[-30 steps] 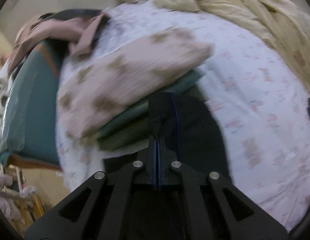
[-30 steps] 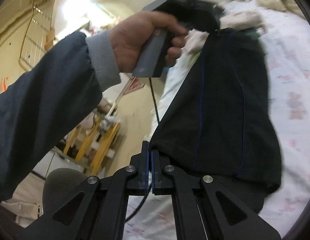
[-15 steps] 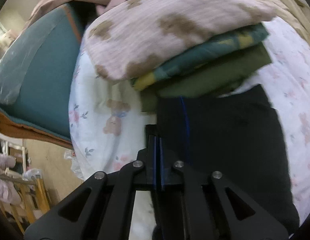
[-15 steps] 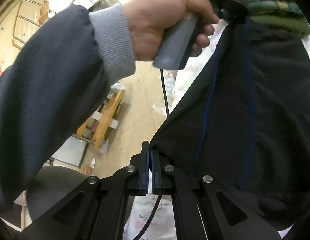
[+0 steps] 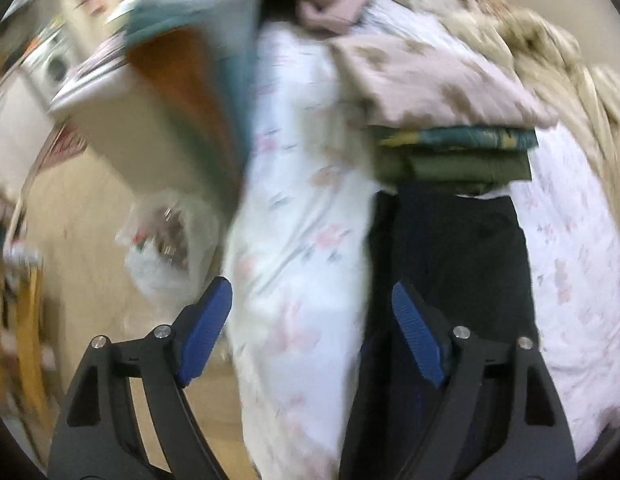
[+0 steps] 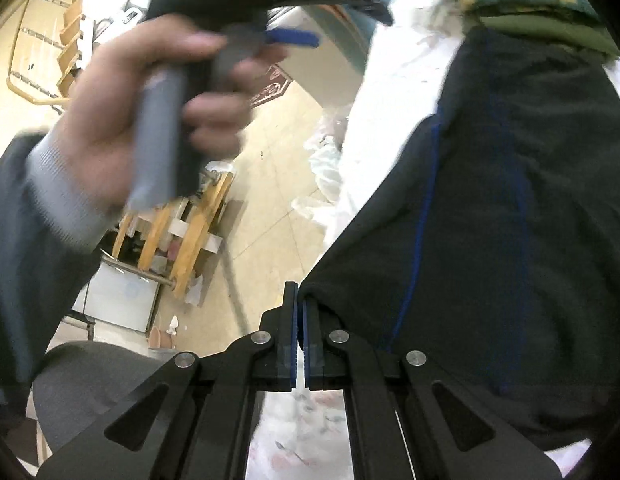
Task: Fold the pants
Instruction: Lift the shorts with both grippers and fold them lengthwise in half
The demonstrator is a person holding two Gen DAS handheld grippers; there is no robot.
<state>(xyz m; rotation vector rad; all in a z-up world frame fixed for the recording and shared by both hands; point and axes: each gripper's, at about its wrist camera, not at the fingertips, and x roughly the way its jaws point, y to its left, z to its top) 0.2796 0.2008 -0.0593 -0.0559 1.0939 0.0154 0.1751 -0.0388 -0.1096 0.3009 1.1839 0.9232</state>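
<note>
Hidden or unclear: left-wrist view motion-blurred; far end of the black pants (image 5: 453,248) tucked against the stack of folded clothes (image 5: 449,152).
Edges: pants lie along the bed's left edge on the floral bedsheet (image 5: 302,240); floor open beyond.
Pants: black, blue seam lines, flattened.
Left gripper (image 5: 310,320): spread wide, holding nothing.
Right gripper (image 6: 298,312): pinched onto the pants' near corner.
</note>
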